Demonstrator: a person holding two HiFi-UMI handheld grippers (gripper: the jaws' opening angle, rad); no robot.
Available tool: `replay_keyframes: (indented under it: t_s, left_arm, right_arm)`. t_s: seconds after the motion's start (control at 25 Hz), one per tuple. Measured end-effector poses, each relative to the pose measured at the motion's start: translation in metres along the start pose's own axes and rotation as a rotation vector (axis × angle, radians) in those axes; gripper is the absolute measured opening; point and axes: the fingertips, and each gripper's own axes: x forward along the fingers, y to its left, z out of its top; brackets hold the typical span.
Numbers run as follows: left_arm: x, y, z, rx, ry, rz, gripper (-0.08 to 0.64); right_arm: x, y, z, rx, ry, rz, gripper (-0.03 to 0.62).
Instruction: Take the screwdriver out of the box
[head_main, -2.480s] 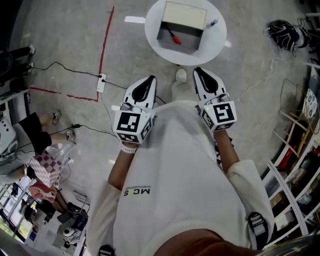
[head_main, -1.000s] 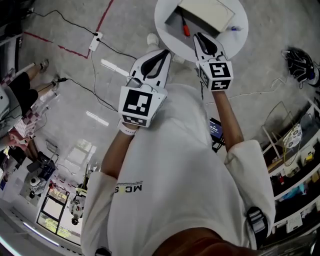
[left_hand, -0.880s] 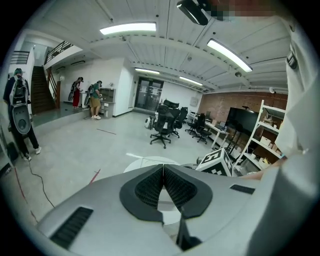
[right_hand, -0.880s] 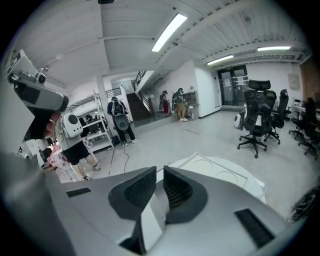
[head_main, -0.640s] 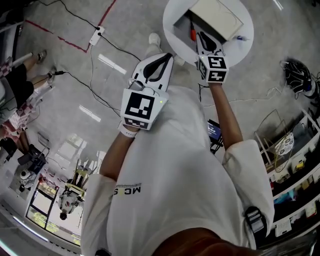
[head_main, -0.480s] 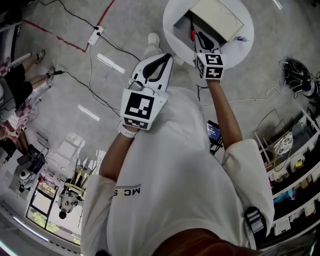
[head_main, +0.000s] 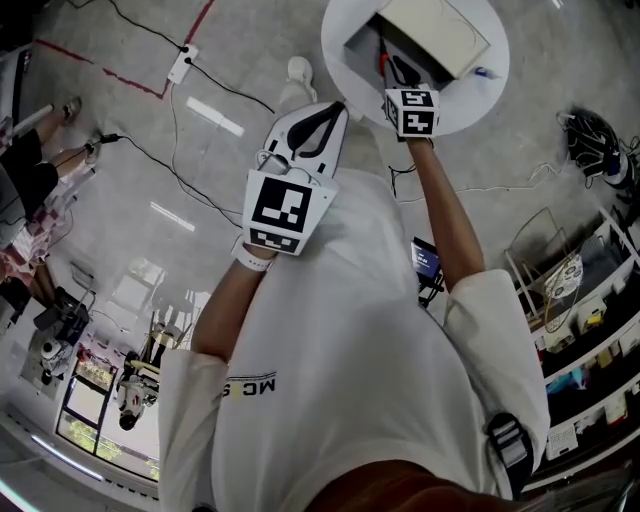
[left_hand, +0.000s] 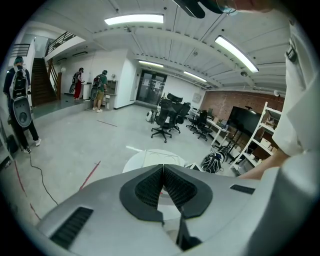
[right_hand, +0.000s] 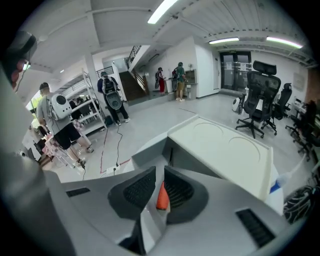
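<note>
Screwdriver (right_hand: 162, 196) lying inside the open box (right_hand: 222, 150), its orange-red handle between the right tongs (right_hand: 160, 170)

Right tongs are released and stand apart, one jaw to each side of the handle, which sits close to the right-hand pad with a gap on the other side; the dark shaft runs on along the box's grey inner wall. The box rests on a round white surface (head_main: 465, 95), its pale lid laid open. Left tongs (left_hand: 163, 168) are clenched with nothing between them and hover short of the surface's edge, in front of the person's chest
</note>
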Motion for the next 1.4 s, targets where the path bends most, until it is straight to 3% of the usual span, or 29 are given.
replay_keyframes:
  t_s: [0.64,1.4]
  left_arm:
    - [0.014,-0.005,-0.018,-0.015,0.107,-0.058,0.012]
    - [0.009,-0.002,-0.018,-0.007,0.117,-0.038,0.012]
  right_arm:
    - [0.043,-0.006,-0.041,0.016,0.239,0.007,0.124]
    - [0.053,-0.014,-0.048,0.075,0.423,0.038,0.152]
